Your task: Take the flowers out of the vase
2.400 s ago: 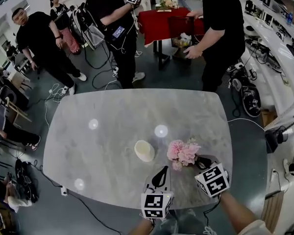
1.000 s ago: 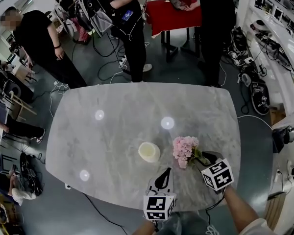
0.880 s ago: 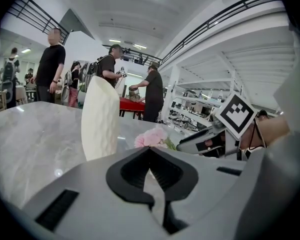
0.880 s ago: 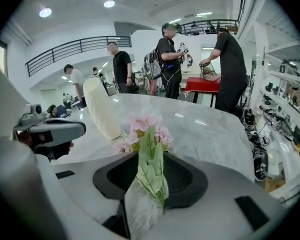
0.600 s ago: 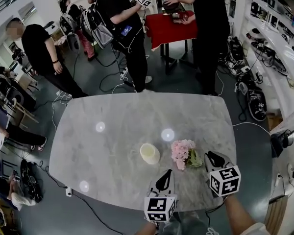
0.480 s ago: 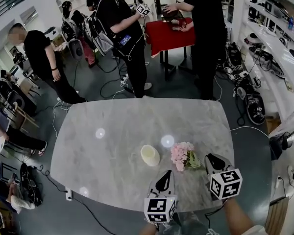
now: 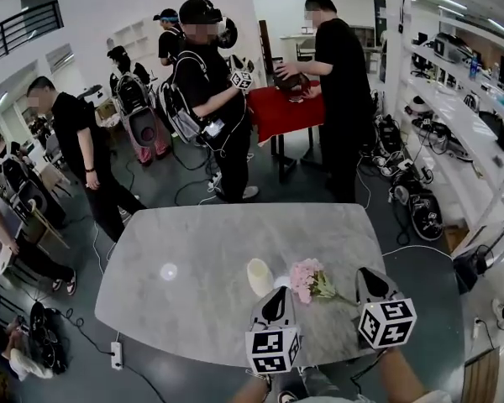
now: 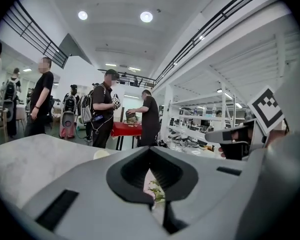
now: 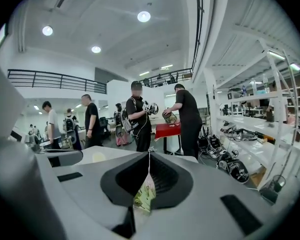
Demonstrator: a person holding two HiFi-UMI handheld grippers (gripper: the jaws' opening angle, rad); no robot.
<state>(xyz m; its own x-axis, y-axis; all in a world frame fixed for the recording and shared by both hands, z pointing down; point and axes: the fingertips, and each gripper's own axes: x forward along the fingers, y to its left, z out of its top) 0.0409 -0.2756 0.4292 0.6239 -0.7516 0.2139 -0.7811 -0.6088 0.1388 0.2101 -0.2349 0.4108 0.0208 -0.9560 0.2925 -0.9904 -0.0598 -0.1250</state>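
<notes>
Right tool [image 7: 366, 277], jaws pressed together on nothing, is hovering nearer than the equally closed left tool [image 7: 278, 299] to the flowers [image 7: 306, 279], which are lying on the table [image 7: 193, 259] just beside the vase [image 7: 259, 276], stems pointing toward that right tool.

Vase [image 7: 259, 276] and flowers [image 7: 306, 279] mid-table, open marble table [image 7: 193, 246] around

Bright, even light from round ceiling lamps [image 9: 143, 16] — one glares pale off the table [image 7: 193, 250]. Fisheye bending throughout, black corners in both gripper views; the right gripper [image 9: 149, 155] looms soft, unfocused.
</notes>
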